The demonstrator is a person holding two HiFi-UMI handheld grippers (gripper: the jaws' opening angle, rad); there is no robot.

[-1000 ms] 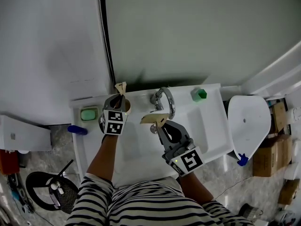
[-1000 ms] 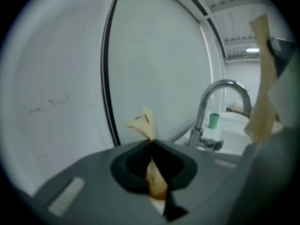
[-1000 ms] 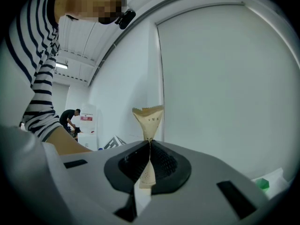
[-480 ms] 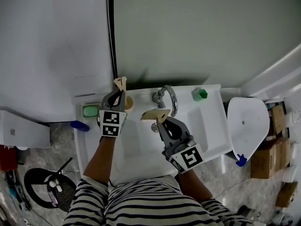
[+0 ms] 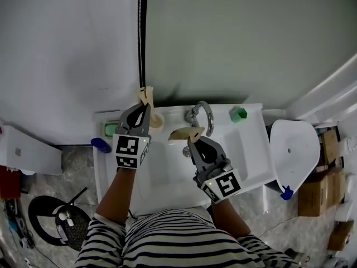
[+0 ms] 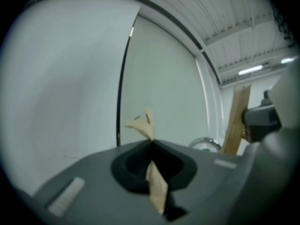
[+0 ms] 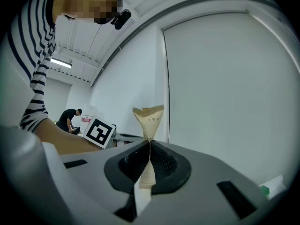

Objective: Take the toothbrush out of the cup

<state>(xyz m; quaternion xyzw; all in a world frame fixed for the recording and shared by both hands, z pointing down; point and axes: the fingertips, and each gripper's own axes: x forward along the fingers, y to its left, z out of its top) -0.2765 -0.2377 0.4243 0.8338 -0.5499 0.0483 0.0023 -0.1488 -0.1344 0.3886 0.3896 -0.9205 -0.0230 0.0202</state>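
Compared with one second ago, the left gripper stands higher in the head view. Its tips were then down at the cup. Now they are above the cup and clear of it, in front of the wall. The cup stands at the back left corner of the sink, and its rim shows beside the gripper. The jaws are pressed together on a thin beige piece, which seems to be the toothbrush in a paper sleeve. The left gripper view shows the same: the piece passes between the closed jaws of this gripper and sticks out above them.

The right gripper has hardly moved. It is over the basin, just in front of the faucet, with its jaws closed on a beige paper packet. In the right gripper view this packet has a toothed upper edge and stands up from the jaws of the gripper.

The packet carries a row of small dark letters, too blurred to read. Each gripper carries a cube with black-and-white square markers. A small red and white sign is far behind, and I cannot read it.
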